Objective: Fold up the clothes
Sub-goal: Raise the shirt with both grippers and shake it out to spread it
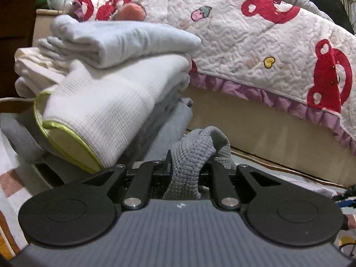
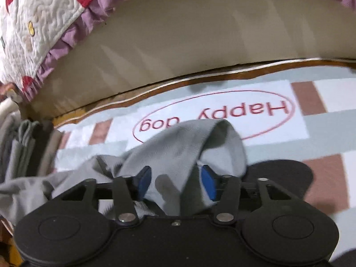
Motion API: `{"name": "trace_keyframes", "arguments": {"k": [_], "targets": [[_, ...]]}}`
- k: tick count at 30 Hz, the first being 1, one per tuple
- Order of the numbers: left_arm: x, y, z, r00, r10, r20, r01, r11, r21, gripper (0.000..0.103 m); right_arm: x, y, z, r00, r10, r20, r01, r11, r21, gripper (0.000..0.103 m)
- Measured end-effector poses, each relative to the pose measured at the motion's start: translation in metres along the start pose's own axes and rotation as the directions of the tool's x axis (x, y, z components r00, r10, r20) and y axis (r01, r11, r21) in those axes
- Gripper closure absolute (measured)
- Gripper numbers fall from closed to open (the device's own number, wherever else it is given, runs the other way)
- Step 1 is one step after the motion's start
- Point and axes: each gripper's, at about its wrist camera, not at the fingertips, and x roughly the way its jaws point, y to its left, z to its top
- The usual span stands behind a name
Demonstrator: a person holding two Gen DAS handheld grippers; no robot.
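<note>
A stack of folded clothes (image 1: 106, 75) fills the left half of the left wrist view: a pale blue folded knit on top, a white waffle-knit piece with a yellow-green trimmed edge below it, and grey layers underneath. These pieces already lie folded, so that much of the task looks finished.

At the lower centre of the same view, the left gripper (image 1: 184, 166) has its jaws clenched on a bunched ridge of a grey textured knit garment (image 1: 195, 151), which rises between them.

In the right wrist view, the right gripper (image 2: 175, 178) grasps a smooth grey cloth (image 2: 178, 146) that drapes over and between its blue pads (image 2: 209, 182); the jaws look closed on it. The cloth trails to the lower left of the frame above a checked mat printed "Happy dog" (image 2: 311, 120).

Whether both grippers hold one garment I cannot tell. Judging by its loose, crumpled hang, the held fabric is not yet folded or stacked. A quilted cover with red bears and a purple frill (image 1: 255, 44) drapes behind, at upper right.
</note>
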Motion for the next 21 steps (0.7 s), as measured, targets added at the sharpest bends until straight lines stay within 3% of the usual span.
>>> {"name": "trace_keyframes", "arguments": {"k": [1, 4, 5, 6, 8, 11, 13, 18, 21], "targets": [[0.001, 0.000, -0.001, 1.000, 0.002, -0.007, -0.002, 1.000, 0.003, 0.092, 0.006, -0.003, 0.001, 1.000, 0.012, -0.015, -0.012, 1.000, 0.025, 0.046], [0.006, 0.007, -0.001, 0.999, -0.012, -0.033, 0.011, 0.999, -0.031, 0.092, 0.012, -0.012, -0.010, 0.986, 0.156, -0.051, -0.147, 0.979, 0.142, 0.046], [0.008, 0.010, -0.001, 0.999, -0.021, -0.041, 0.019, 0.999, -0.051, 0.092, 0.013, -0.013, -0.016, 0.973, 0.223, -0.062, -0.209, 0.962, 0.173, 0.053], [0.009, 0.013, -0.001, 0.998, -0.029, -0.048, 0.026, 0.997, -0.066, 0.092, 0.014, -0.013, -0.023, 0.953, 0.295, -0.074, -0.276, 0.940, 0.201, 0.070], [0.012, 0.016, -0.002, 0.997, -0.041, -0.061, 0.036, 0.996, -0.084, 0.092, 0.005, 0.000, -0.032, 0.948, 0.312, -0.065, -0.303, 0.945, 0.123, 0.091], [0.012, 0.014, -0.005, 0.998, -0.030, -0.052, 0.027, 0.997, -0.066, 0.092, -0.015, 0.031, -0.028, 0.975, 0.223, -0.020, -0.224, 0.972, -0.070, 0.093], [0.011, 0.010, -0.004, 0.999, -0.027, -0.045, 0.026, 0.999, -0.039, 0.092, -0.037, 0.047, -0.015, 0.981, 0.192, 0.041, -0.184, 0.973, -0.140, 0.094], [0.002, 0.013, 0.004, 0.998, -0.053, -0.029, 0.051, 0.996, -0.079, 0.092, -0.106, 0.060, 0.017, 0.965, 0.131, 0.227, -0.073, 0.966, -0.248, 0.095], [-0.001, 0.015, 0.007, 0.998, -0.067, -0.020, 0.065, 0.993, -0.095, 0.092, -0.123, 0.049, 0.018, 0.957, 0.085, 0.277, -0.016, 0.970, -0.242, 0.096]]}}
